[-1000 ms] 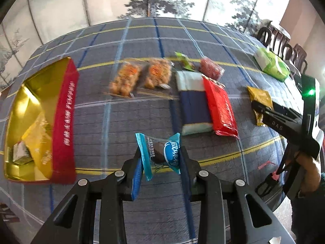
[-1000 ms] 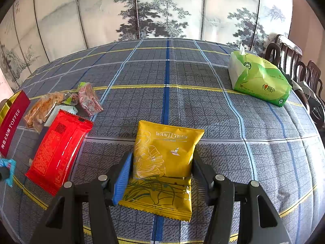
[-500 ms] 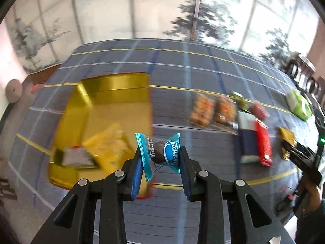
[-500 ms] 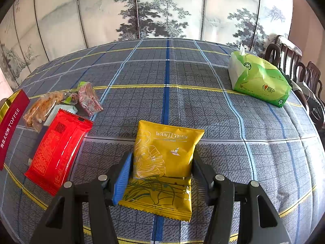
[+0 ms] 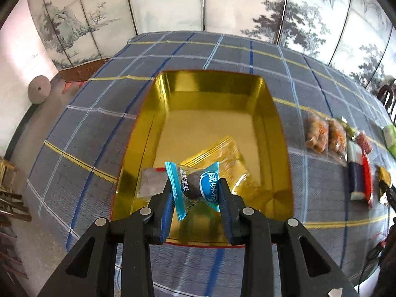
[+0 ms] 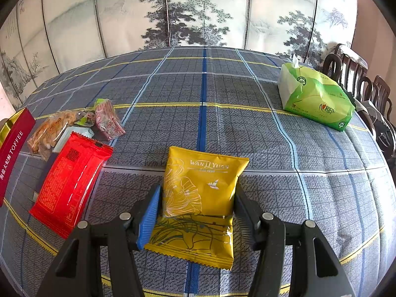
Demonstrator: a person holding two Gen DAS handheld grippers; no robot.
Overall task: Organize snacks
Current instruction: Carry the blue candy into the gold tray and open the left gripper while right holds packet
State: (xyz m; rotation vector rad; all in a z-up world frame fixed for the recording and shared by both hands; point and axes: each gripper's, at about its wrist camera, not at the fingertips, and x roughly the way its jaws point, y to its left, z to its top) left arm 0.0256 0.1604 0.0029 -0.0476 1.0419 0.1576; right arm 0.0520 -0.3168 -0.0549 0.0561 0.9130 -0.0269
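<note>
My left gripper [image 5: 195,185] is shut on a small blue-wrapped candy [image 5: 210,190] and hangs over the near end of an open gold tin [image 5: 212,84]. A yellow packet [image 5: 230,158] and a small grey sachet [image 5: 151,183] lie inside the tin. In the right wrist view my right gripper [image 6: 198,190] has its pads pressed on both sides of a yellow packet [image 6: 200,180], which rests on the plaid tablecloth and is pinched narrower where the pads touch. A red packet [image 6: 69,183], clear bags of orange snacks [image 6: 49,128] and a pink candy [image 6: 109,121] lie to its left.
The tin's red side [image 6: 14,146], lettered TOFFEE, stands at the far left of the right wrist view. A green tissue pack [image 6: 316,99] sits at the back right, with dark chairs [image 6: 366,86] past the table edge. A painted folding screen stands behind the table.
My left gripper has swung left with the blue candy, from above the tablecloth to above the gold tin. The right gripper and its yellow packet have not moved.
</note>
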